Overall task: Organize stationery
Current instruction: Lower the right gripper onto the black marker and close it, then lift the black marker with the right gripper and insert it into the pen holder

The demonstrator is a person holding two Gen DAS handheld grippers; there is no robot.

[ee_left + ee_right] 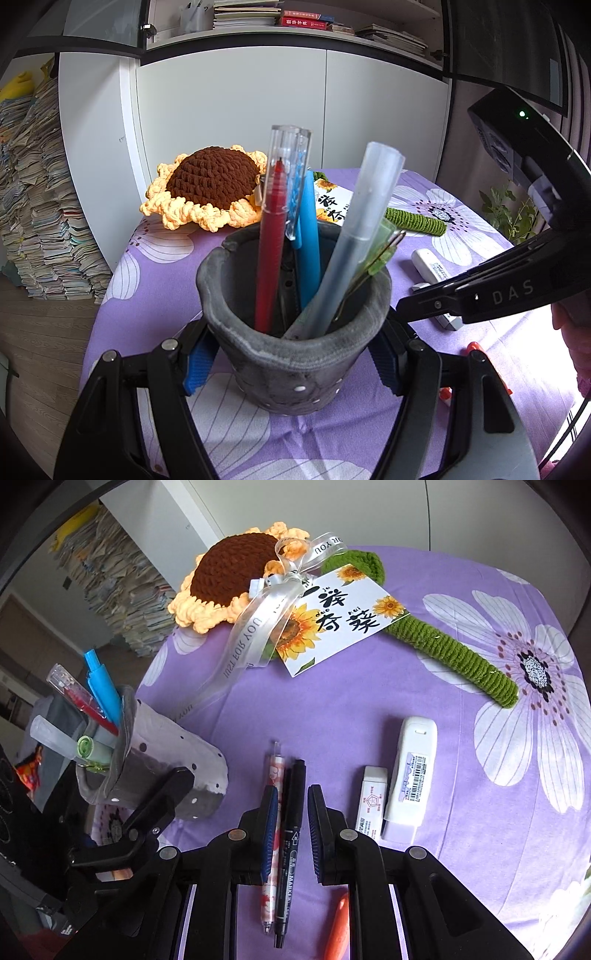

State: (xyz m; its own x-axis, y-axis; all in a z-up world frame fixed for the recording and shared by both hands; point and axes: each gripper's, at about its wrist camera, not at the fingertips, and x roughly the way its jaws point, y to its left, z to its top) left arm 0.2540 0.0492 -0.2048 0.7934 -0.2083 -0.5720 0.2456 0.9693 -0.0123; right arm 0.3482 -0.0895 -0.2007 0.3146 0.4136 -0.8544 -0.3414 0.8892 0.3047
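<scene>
R gripper (pixel 291 827) open, jaws straddling a black marker (pixel 290 853) w/ a pink-patterned pen (pixel 273 834) touching it on the left; pads not pressed on either. Both lie flat on the purple cloth (pixel 369 709), long axes running straight away from the wrist cam, parallel. Orange pen (pixel 338 928) just right, partly under the finger. Eraser (pixel 371 799) & white corrector (pixel 408 771) beside, further right. L gripper (pixel 291 365) clamped on grey pen cup (pixel 291 354), upright, holding red pen (pixel 271 240), blue pen (pixel 308 240), frosted pen (pixel 354 236), all tilted up. Far: crochet sunflower (pixel 232 568), card (pixel 343 616).
</scene>
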